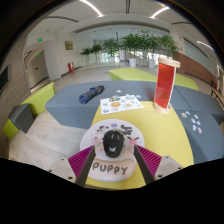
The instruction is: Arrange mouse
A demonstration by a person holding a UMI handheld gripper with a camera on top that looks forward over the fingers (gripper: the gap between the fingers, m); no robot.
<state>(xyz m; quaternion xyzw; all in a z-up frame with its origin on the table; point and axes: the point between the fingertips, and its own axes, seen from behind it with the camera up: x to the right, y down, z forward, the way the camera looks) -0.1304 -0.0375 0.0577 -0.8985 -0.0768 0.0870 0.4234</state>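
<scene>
The gripper (112, 158) is partly spread, and its two fingers, with magenta pads (83, 160) on the inner faces, close in on a mouse (113, 143) from both sides. The mouse is dark on top with a grey body and sits right between the fingertips; the pads appear to touch its flanks, so the fingers seem to pinch it, though the contact line is hard to see clearly. Below the mouse, between the fingers, is a white label reading "PUPPY" (109, 170).

The mouse rests on a round white plate (133, 133) that lies on a yellow mat (168, 140). The mat covers the near part of a grey table (70, 105).

Beyond the plate, near the middle of the table, lies a white sheet with small coloured pictures (121, 102). To its left is a dark blue object (91, 94), long and lying flat. To the right of the sheet stands a tall red carton (164, 83) with a white top, upright. Farther right on the table is a scatter of small pale pieces (194, 121).

Nothing stands between the fingers and the mouse. Behind the table, green plants (130, 45) line the far side of a bright room with ceiling lights (92, 7).
</scene>
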